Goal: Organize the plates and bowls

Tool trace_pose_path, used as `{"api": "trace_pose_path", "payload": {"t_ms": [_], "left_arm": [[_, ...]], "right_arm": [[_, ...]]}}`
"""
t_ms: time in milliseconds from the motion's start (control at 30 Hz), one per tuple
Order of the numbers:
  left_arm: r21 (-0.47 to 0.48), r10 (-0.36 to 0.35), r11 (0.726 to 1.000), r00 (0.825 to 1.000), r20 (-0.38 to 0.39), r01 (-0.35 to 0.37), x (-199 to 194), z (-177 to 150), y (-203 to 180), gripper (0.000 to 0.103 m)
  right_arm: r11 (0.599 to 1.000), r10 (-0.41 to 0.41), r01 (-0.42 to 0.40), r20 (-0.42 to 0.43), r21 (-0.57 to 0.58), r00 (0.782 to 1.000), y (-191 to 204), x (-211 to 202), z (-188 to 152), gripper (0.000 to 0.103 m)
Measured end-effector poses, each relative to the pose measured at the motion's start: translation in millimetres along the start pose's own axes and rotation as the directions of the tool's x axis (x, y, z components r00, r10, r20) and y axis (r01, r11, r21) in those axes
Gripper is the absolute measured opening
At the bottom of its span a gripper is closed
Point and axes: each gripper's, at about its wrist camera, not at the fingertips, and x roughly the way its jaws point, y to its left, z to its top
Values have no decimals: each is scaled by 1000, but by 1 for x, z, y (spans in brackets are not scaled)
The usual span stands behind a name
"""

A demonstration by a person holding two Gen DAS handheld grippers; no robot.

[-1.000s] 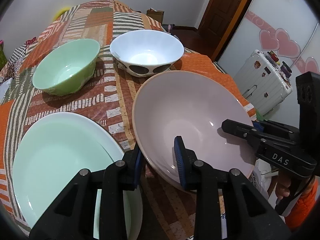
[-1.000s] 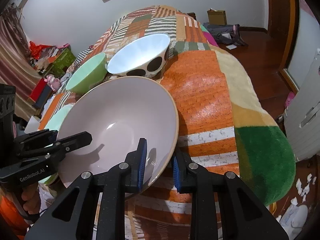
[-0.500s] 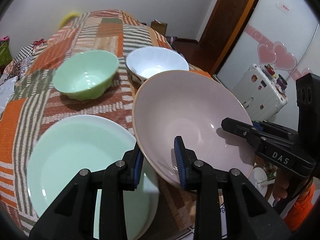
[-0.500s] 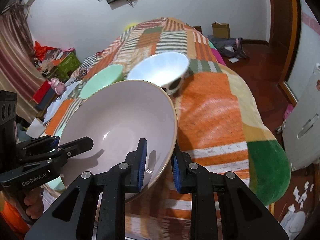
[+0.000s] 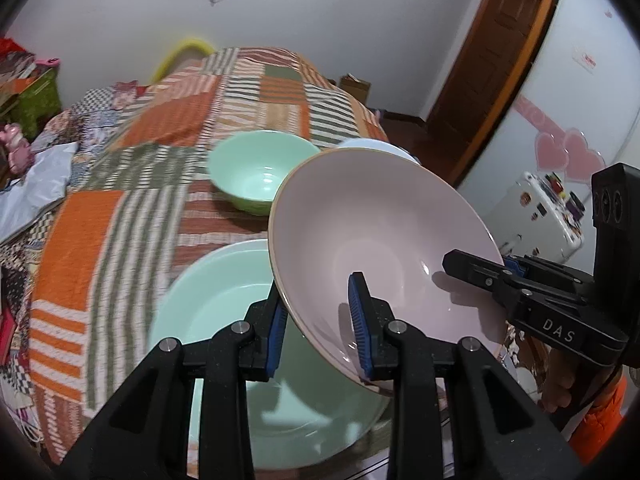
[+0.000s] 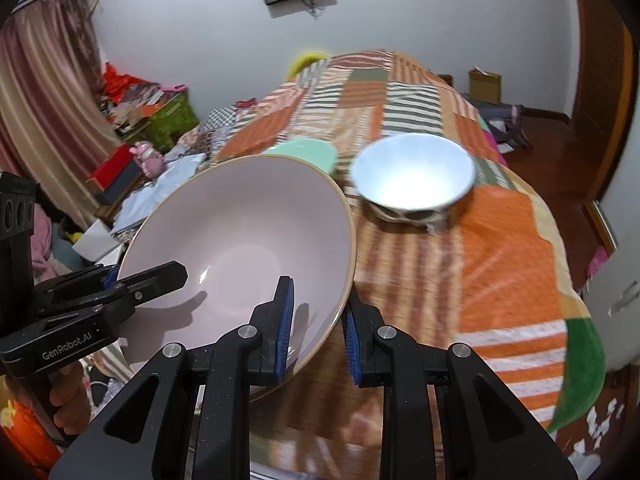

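The left gripper (image 5: 320, 330) is clamped on the near rim of the pink bowl (image 5: 380, 232), one blue pad inside and one outside. The right gripper (image 6: 318, 324) pinches the opposite rim of the same bowl in the same way. The bowl hangs tilted in the air above the bed cover (image 5: 120, 216). Just under it lies the green plate (image 5: 216, 304). Farther away stand the green bowl (image 5: 260, 172) and, beside it, the white bowl (image 6: 414, 174).
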Motion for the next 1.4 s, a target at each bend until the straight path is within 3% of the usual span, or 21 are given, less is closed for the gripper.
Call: {"api": "trace_pose_path", "payload": {"t_ms": [767,1400], "left_arm": [[-166,167,974,983,76,-152,-86,-38,122,30],[-286,219,936,976,10,-207,-88,-70,203,30]], "right_arm": [[973,153,-157,-38,-167,988,127,42,8,21],[951,199,-234,-181,-203,963,182,103,-3,21]]}}
